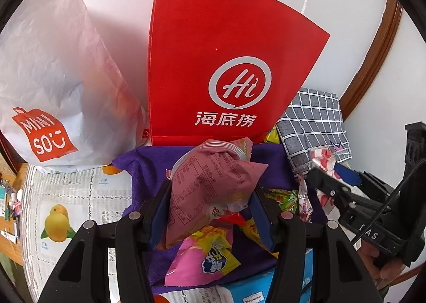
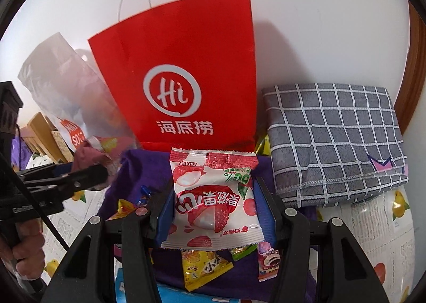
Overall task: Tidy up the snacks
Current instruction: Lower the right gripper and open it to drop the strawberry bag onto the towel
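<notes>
1. Left gripper (image 1: 210,204) is clamped on a dusty-pink snack packet (image 1: 210,183), blue pads pressing both sides; packet sits crumpled, tilted, lifted above the purple cloth (image 1: 143,167).
2. Right gripper (image 2: 213,201) is clamped on a white-and-red lychee candy packet (image 2: 213,196), held flat-on to the lens, print upside down, also over the purple cloth (image 2: 138,170).
3. Loose snacks lie on the purple cloth under the held packets: pink-and-yellow packet (image 1: 205,257), green wrapper (image 1: 282,196), yellow packet (image 2: 205,271), small pink sweet wrapper (image 2: 269,257).
4. Blue box (image 1: 253,287) sits at the near edge of the purple cloth, partly under it.
5. Fruit-print table cover (image 1: 66,209) extends out either side of the purple cloth.
6. Red paper bag (image 1: 226,63) stands upright at the far edge of the purple cloth, white handles up against the wall.
7. White MINISO plastic bag (image 1: 53,84) sits left of the red bag, touching it.
8. Grey checked folded cloth (image 2: 335,140) lies right of the red bag, just beside it.
</notes>
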A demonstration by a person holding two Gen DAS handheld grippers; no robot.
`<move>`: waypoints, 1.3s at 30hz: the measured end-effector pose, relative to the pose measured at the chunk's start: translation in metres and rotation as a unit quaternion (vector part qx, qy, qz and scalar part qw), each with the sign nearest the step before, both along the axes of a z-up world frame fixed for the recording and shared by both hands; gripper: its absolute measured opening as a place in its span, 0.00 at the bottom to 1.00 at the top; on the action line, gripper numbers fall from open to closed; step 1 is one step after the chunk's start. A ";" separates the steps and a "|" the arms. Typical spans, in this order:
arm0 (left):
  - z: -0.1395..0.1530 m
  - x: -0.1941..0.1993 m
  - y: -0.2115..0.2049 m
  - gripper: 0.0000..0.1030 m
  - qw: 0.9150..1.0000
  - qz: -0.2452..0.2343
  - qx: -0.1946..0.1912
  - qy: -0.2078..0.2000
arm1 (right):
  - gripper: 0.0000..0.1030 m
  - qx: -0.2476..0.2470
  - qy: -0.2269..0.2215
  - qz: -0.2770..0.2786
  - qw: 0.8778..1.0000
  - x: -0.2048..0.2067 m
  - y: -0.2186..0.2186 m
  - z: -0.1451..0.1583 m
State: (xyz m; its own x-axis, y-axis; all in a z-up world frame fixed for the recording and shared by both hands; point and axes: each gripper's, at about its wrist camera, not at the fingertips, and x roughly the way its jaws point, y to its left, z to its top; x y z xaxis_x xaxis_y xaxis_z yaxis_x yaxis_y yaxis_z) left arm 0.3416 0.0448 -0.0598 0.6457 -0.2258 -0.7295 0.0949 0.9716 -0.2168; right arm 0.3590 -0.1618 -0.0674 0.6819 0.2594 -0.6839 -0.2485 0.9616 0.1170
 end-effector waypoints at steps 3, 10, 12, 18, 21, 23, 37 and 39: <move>-0.002 0.001 0.002 0.52 1.000 0.002 0.002 0.003 | 0.53 0.001 0.011 0.009 1.000 0.003 0.001 -0.006; -0.006 0.006 0.001 0.52 1.000 0.003 -0.001 0.010 | 0.53 -0.011 0.017 0.018 1.000 0.006 0.005 -0.013; -0.006 0.005 0.000 0.53 1.000 0.001 0.000 0.008 | 0.53 -0.015 0.019 0.021 0.999 0.006 0.007 -0.015; -0.004 0.004 0.003 0.52 1.000 0.002 -0.003 0.005 | 0.53 -0.024 0.029 0.027 0.999 0.008 0.012 -0.021; -0.004 0.004 0.003 0.52 1.000 0.001 -0.006 0.006 | 0.53 -0.027 0.032 0.029 0.999 0.008 0.014 -0.025; -0.003 0.003 0.002 0.52 1.000 -0.001 -0.005 0.006 | 0.53 -0.028 0.034 0.031 0.999 0.008 0.016 -0.027; -0.002 0.002 0.002 0.52 1.000 -0.001 -0.007 0.005 | 0.53 -0.042 0.050 0.038 0.997 0.014 0.026 -0.037; -0.002 0.002 0.001 0.53 1.000 -0.003 -0.007 0.004 | 0.53 -0.044 0.055 0.038 0.997 0.015 0.027 -0.040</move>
